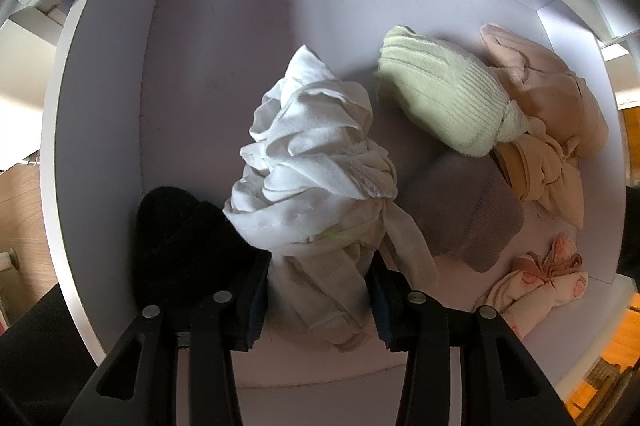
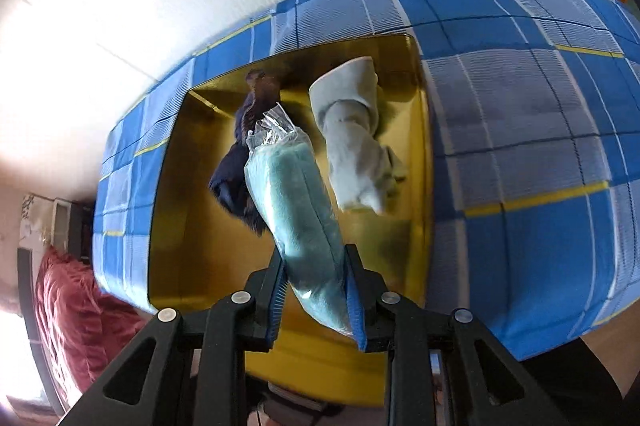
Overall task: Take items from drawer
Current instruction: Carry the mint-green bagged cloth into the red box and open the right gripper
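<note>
Left wrist view: the left gripper (image 1: 318,290) points straight down into the white drawer (image 1: 120,74), its jaws closed on a crumpled white garment (image 1: 316,162) that bunches up between the pads. A black sock bundle (image 1: 180,238) lies just beside the left finger. Over to the right it's crowded: a pale green ribbed sock roll (image 1: 436,94) touches a pink garment (image 1: 552,86) pressed against the right wall, with a tan knotted bundle (image 1: 540,170) below it, a grey-mauve sock (image 1: 468,210) nearer the middle, and a pink printed bundle (image 1: 536,278) near the front corner. The far left half of the drawer floor lies bare, so there's room there.

Right wrist view: the right gripper (image 2: 316,290) clamps a teal cloth in clear plastic wrap (image 2: 296,202), which sticks out over a yellow bin (image 2: 192,210). Inside the bin lie a dark navy garment (image 2: 240,166) and a light grey sock bundle (image 2: 356,146), apart from each other. The bin sits on a blue checked bedcover (image 2: 540,146), with open bin floor toward its left wall.
</note>
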A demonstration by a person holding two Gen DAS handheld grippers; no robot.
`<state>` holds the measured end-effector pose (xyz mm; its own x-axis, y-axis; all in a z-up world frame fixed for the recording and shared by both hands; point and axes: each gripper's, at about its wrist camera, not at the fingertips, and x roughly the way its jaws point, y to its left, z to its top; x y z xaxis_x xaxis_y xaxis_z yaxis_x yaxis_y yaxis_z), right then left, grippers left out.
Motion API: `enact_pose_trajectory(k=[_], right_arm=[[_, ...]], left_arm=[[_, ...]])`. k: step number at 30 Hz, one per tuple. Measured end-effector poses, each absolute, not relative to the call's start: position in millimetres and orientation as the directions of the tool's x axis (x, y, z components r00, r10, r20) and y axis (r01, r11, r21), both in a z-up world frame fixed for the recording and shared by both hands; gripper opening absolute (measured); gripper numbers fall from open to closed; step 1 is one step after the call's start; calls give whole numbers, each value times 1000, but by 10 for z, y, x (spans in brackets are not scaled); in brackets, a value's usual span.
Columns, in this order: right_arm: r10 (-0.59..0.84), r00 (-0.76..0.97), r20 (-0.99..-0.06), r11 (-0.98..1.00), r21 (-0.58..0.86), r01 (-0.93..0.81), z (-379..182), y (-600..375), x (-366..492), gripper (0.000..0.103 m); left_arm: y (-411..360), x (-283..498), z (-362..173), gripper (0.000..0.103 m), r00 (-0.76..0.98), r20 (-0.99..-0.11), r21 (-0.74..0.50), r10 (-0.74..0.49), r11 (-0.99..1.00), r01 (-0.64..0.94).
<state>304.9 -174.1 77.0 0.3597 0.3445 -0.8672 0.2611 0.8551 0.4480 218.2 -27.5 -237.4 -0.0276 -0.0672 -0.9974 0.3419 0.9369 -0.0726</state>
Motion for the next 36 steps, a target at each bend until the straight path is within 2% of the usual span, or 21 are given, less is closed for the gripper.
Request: enact_pose_trajectory(k=[9, 19, 22, 31, 36], right_arm=[[322, 362, -875, 844, 438, 310, 617, -1565, 3426, 26], [303, 395, -867, 833, 442, 332, 561, -1522, 3509, 34], [303, 417, -857, 847, 443, 295, 667, -1554, 3367, 34], [217, 485, -847, 942, 312, 122, 985, -1612, 2808, 35], [273, 550, -790, 955, 290, -58, 1149, -1610, 2209, 35]], left_arm=[[-274, 2206, -2399, 44, -40, -997, -79, -69, 935, 345], [-267, 2226, -2427, 44, -45, -996, -84, -72, 937, 339], [-271, 2227, -2433, 44, -44, -997, -79, -68, 937, 341], [-276, 2232, -2469, 44, -42, -997, -75, -65, 939, 335], [-268, 2233, -2482, 44, -38, -997, -71, -61, 937, 341]])
